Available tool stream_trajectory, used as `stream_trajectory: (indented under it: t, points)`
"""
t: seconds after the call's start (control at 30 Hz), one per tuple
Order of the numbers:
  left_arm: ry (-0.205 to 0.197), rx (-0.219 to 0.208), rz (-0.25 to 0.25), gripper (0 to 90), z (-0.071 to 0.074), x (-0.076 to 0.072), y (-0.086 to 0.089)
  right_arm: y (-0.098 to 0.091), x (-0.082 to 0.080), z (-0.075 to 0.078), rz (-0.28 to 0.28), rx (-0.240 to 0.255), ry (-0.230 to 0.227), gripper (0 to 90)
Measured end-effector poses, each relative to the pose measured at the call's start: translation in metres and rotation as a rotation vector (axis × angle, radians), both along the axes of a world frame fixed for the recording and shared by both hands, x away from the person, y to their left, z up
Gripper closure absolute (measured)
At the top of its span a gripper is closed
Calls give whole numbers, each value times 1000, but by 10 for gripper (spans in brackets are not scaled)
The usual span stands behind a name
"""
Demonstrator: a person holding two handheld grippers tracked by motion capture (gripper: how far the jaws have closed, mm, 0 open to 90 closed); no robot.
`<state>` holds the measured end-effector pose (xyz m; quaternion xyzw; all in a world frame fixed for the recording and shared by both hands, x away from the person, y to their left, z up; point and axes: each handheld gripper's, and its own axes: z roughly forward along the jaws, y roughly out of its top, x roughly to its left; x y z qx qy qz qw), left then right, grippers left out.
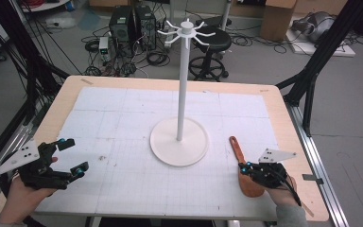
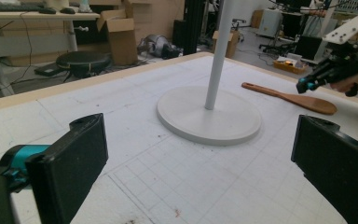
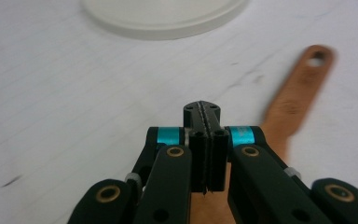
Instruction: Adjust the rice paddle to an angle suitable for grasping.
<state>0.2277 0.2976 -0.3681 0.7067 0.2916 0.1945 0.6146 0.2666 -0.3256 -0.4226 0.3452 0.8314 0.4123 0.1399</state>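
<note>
Spatula (image 1: 242,169) flat at lower right, unlifted; right gripper (image 1: 242,166) above it, jaws closed on nothing; left gripper (image 1: 73,155) wide open, empty; hanging on rack (image 1: 184,85) left

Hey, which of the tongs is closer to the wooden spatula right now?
The right. The right tongs hover shut just above the wooden spatula, over its blade end. The left tongs sit open at the table's far left, beyond the white stand.

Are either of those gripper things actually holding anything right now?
No. The left gripper is open over bare mat, and the right gripper is shut on nothing, above the wooden spatula.
</note>
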Motion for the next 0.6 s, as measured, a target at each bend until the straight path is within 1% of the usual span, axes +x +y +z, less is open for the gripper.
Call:
stream_trajectory:
  t: [0.03,0.07,0.1,0.13,0.17,0.2,0.27,0.3,0.33,0.37,0.4,0.43,0.53,0.6]
  points:
    - [-2,3,-1,40,0,-1,-1,0,0,0,0,0,0,900]
    - [-3,5,-1,41,0,-1,-1,-2,3,0,-18,0,-7,900]
    - [-2,8,0,41,0,-2,-1,-5,9,-2,-52,-2,-11,900]
    - [-2,8,1,41,0,-2,-1,-5,9,-2,-52,-2,-11,900]
    - [2,10,4,41,-1,-3,-1,-8,15,-6,-79,-4,-9,900]
    - [2,10,4,41,-1,-3,-1,-8,15,-6,-79,-4,-9,900]
    - [6,13,10,40,-2,-4,-1,-9,21,-9,-95,-14,3,900]
    - [8,19,10,41,-3,-5,-1,-11,28,-12,-107,-23,7,900]
    - [12,20,10,41,-4,-6,-1,-11,28,-12,-107,-23,7,900]
    - [13,25,12,41,-4,-7,-1,-13,32,-13,-120,-15,3,900]
    - [13,25,12,41,-4,-7,-1,-13,32,-13,-120,-15,3,900]
    - [13,36,13,41,-4,-8,-2,-14,35,-13,-134,-6,3,900]
    - [10,39,13,41,-3,-9,-2,-16,38,-14,-137,-6,4,900]
    - [10,38,13,41,-3,-9,-2,-17,40,-15,-148,6,8,900]
